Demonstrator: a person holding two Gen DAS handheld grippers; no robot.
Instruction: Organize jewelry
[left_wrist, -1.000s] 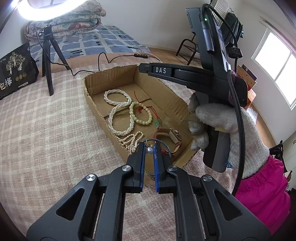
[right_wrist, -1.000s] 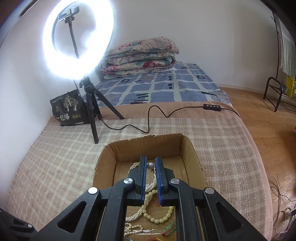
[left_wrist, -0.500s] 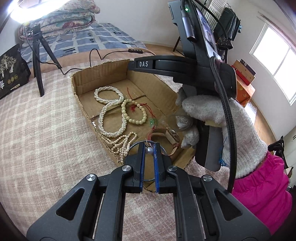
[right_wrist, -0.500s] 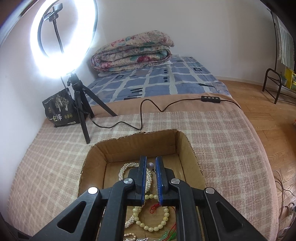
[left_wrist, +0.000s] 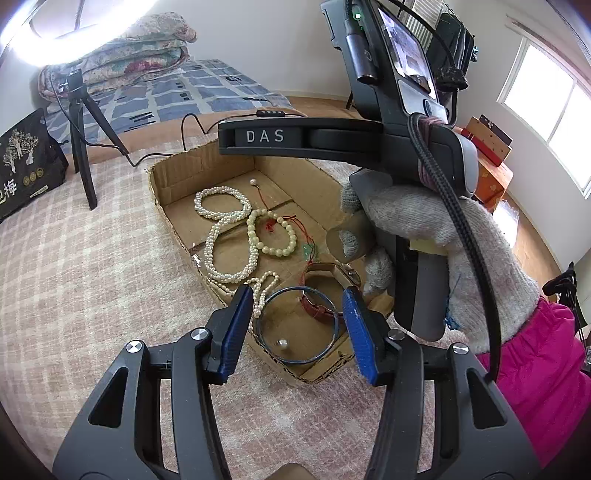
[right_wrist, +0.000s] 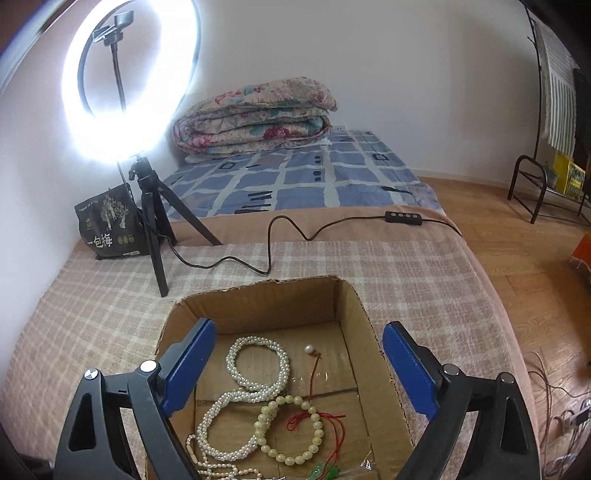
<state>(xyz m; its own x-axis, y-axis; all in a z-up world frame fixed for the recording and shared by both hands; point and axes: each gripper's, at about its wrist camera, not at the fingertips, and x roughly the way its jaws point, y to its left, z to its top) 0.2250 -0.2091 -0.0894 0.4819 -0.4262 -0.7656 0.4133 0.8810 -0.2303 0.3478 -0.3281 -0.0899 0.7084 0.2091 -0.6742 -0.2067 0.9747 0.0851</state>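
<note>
While both grippers' jaws open, empty — left gripper (left_wrist: 297, 328), right gripper (right_wrist: 299, 363) — two loose pearls, one cardboard box (left_wrist: 173, 177).

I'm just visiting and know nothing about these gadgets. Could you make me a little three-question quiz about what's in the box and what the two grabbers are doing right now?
1. True or false: the cardboard box sits on a checked blanket.
2. What lies inside the blue bangle? A) loose pearl B) coin C) key
3. Fill in: the watch has a ____ strap.

Key:
1. True.
2. A: a loose pearl lies inside the ring, under the left gripper, whose jaws are opening. The right gripper is opening too, holding nothing.
3. Brown.
</note>
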